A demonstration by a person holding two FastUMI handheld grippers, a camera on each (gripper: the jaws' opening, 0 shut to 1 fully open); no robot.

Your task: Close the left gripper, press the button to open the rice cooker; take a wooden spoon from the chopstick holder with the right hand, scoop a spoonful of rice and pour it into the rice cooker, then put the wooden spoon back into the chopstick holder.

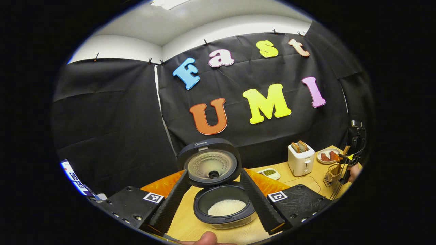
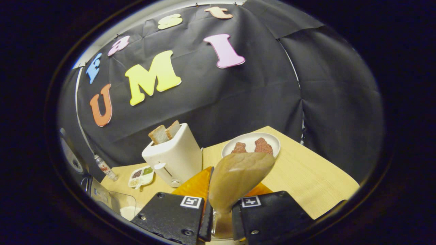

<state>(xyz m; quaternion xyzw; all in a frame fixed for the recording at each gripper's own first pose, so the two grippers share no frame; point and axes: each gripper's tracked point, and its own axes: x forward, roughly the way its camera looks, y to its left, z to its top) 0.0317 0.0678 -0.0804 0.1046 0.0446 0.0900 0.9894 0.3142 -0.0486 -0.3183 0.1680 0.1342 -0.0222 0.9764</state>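
Note:
The rice cooker [image 1: 223, 204] stands with its lid [image 1: 209, 163] raised, and white rice lies in the pot. My left gripper [image 1: 214, 173] is open, its fingers spread on either side of the cooker, touching nothing. A wooden spoon [image 2: 238, 175] points bowl-up with my right gripper [image 2: 221, 211] shut on its handle. In the left gripper view that right gripper [image 1: 351, 160] hangs at the far right, just above the wire chopstick holder [image 1: 332, 175].
On the wooden table [image 2: 306, 177] stand a white toaster [image 2: 173, 156] with bread slices, a plate [image 2: 270, 137] of brown pieces, a divided seasoning tray [image 2: 141, 175], a small bottle [image 2: 104, 166] and a clear container [image 2: 124, 206] of rice. A fingertip [image 1: 204, 238] shows at the bottom.

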